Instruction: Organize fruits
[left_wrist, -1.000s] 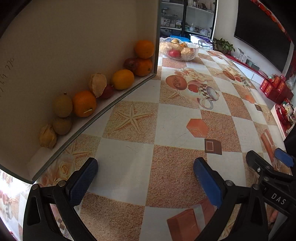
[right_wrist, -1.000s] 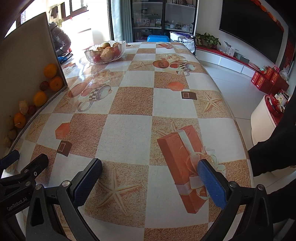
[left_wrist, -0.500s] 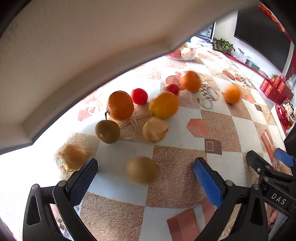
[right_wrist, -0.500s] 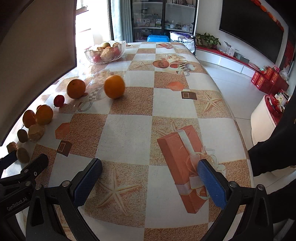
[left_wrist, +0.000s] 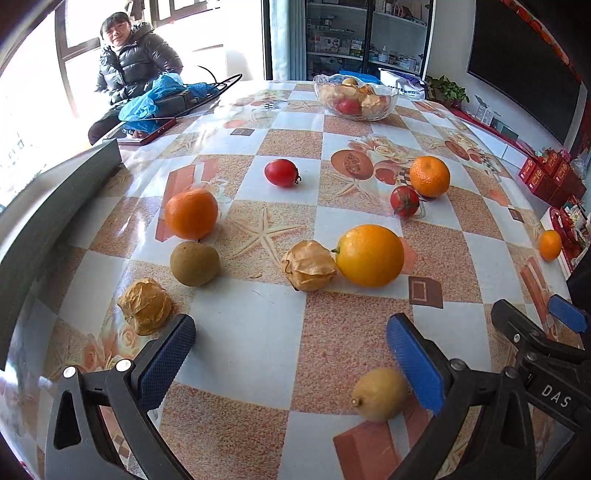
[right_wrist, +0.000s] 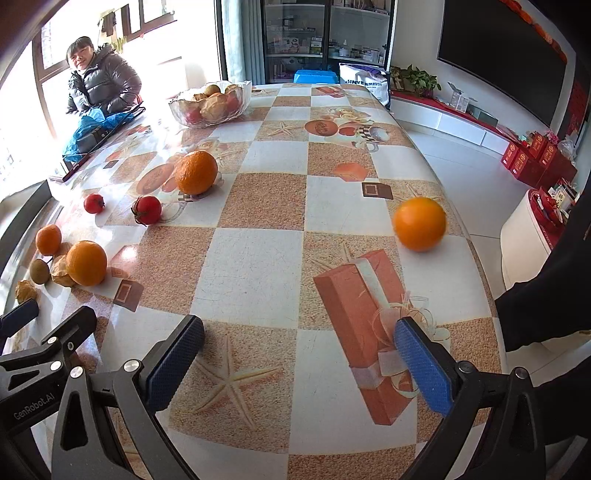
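Observation:
Loose fruit lies scattered on the patterned table. In the left wrist view I see a big orange (left_wrist: 369, 255), two papery husked fruits (left_wrist: 309, 264) (left_wrist: 145, 305), a brown round fruit (left_wrist: 194, 263), two more oranges (left_wrist: 190, 213) (left_wrist: 429, 176), two red tomatoes (left_wrist: 281, 172) (left_wrist: 405, 201) and a yellowish fruit (left_wrist: 378, 393) by my right finger. My left gripper (left_wrist: 290, 360) is open and empty. In the right wrist view a blurred orange (right_wrist: 419, 223) is near the table's right edge. My right gripper (right_wrist: 299, 363) is open and empty.
A glass bowl (left_wrist: 355, 96) of fruit stands at the far end of the table. A dark board (left_wrist: 48, 218) lies along the left edge. A person in a dark jacket (left_wrist: 129, 62) sits beyond the far left corner. The table's right edge (right_wrist: 476, 258) drops to the floor.
The board that held the fruit in a row was tipped and taken away to the left. The fruit rolled out across the table; one orange rolled far to the right.

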